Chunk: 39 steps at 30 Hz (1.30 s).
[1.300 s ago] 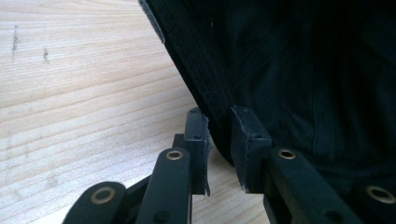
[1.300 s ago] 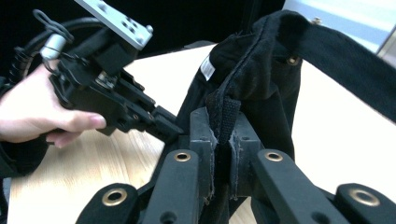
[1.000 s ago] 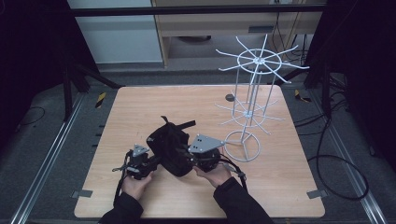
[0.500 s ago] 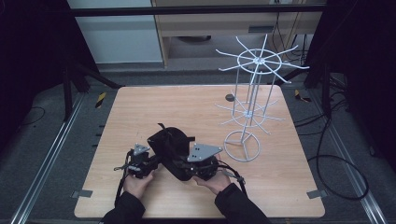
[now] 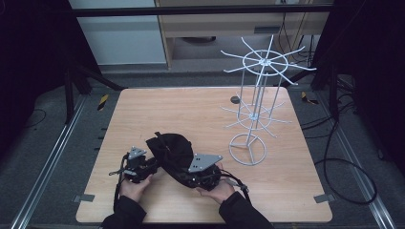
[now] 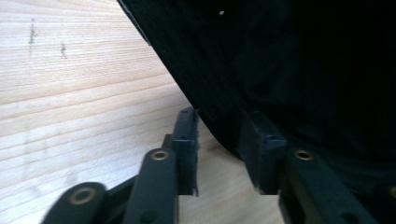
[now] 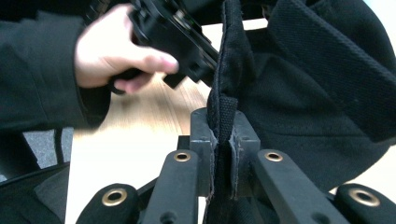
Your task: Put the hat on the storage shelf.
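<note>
Wooden counter (image 5: 143,114) carries my black bag (image 5: 174,152) at lower centre. My left tool (image 6: 219,154) has just been opening, fabric loose between; my right tool (image 7: 222,140) clamps its strap, so regripping seems next.

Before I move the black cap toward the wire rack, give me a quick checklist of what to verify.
1. Right hand-held gripper clamped on the black cap: ok, its jaws pinch a fabric edge.
2. Left hand-held gripper holding the cap: not ok, its jaws have just been opening and a gap shows beside the fabric.
3. Cap lifted off the table: cannot tell.
4. Wire rack upright: ok.
5. Path between cap and rack free: ok, bare wood lies between them.
6. Upper rack arms free of hanging items: ok.
</note>
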Available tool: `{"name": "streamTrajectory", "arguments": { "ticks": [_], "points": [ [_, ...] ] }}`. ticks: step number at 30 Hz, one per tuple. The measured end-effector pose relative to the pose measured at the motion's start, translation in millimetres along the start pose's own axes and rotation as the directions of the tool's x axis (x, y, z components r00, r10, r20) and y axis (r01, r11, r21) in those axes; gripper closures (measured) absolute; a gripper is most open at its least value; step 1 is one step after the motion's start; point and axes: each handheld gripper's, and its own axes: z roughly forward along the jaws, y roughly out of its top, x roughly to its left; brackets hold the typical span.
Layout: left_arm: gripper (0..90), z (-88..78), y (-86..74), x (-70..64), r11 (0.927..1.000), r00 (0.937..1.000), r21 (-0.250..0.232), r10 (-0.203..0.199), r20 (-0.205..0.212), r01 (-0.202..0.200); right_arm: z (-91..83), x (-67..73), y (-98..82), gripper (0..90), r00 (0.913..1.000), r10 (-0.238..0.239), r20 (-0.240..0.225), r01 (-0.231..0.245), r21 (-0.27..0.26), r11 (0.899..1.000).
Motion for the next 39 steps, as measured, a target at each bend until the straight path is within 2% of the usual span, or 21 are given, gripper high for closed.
{"name": "streamTrajectory", "arguments": {
  "ticks": [2, 9, 12, 16, 20, 27, 30, 34, 39],
  "points": [
    [62.7, -8.8, 0.3, 3.4, 0.9999, 0.9997, -0.007, 0.015, 0.021, -0.015, 1.0, 0.4, -0.7, 83.1, 1.0000, 0.004, 0.006, -0.004, 0.008, 1.000],
    [60.3, -34.3, 4.1, 13.9, 0.9971, 0.9997, -0.076, 0.001, 0.024, 0.000, 7.2, 4.3, -4.3, 83.1, 0.9998, -0.018, 0.005, 0.018, 0.052, 0.998],
    [60.3, -49.6, 8.6, 15.1, 0.9929, 0.9996, -0.118, 0.016, 0.022, -0.014, 8.3, 5.4, -4.8, 83.0, 0.9998, -0.019, 0.001, 0.019, 0.056, 0.998],
    [59.7, -66.3, 14.8, 14.0, 0.9851, 0.9987, -0.172, 0.015, 0.048, -0.007, 11.3, 7.9, -6.0, 83.0, 0.9996, -0.029, -0.005, 0.029, 0.071, 0.997],
    [54.5, -76.9, 21.9, 8.8, 0.9773, 0.9979, -0.210, 0.038, 0.052, -0.026, 13.4, 9.9, -6.5, 83.0, 0.9994, -0.035, -0.007, 0.035, 0.079, 0.996],
    [46.1, -85.8, 28.2, 5.7, 0.9672, 0.9981, -0.252, 0.044, 0.044, -0.032, 15.6, 12.7, -7.1, 82.9, 0.9989, -0.045, -0.007, 0.046, 0.094, 0.995],
    [43.8, -90.5, 32.2, 2.2, 0.9605, 0.9973, -0.273, 0.064, 0.036, -0.052, 16.9, 14.1, -7.4, 82.8, 0.9985, -0.053, -0.006, 0.054, 0.101, 0.993],
    [41.2, -87.0, 37.9, -6.6, 0.9618, 0.9956, -0.263, 0.089, 0.030, -0.078, 18.5, 14.8, -7.5, 82.6, 0.9986, -0.053, -0.003, 0.053, 0.102, 0.993],
    [35.6, -73.3, 46.7, -21.6, 0.9646, 0.9896, -0.224, 0.144, 0.005, -0.139, 21.5, 17.4, -8.9, 82.5, 0.9985, -0.055, -0.003, 0.055, 0.103, 0.993]
  ]
}}
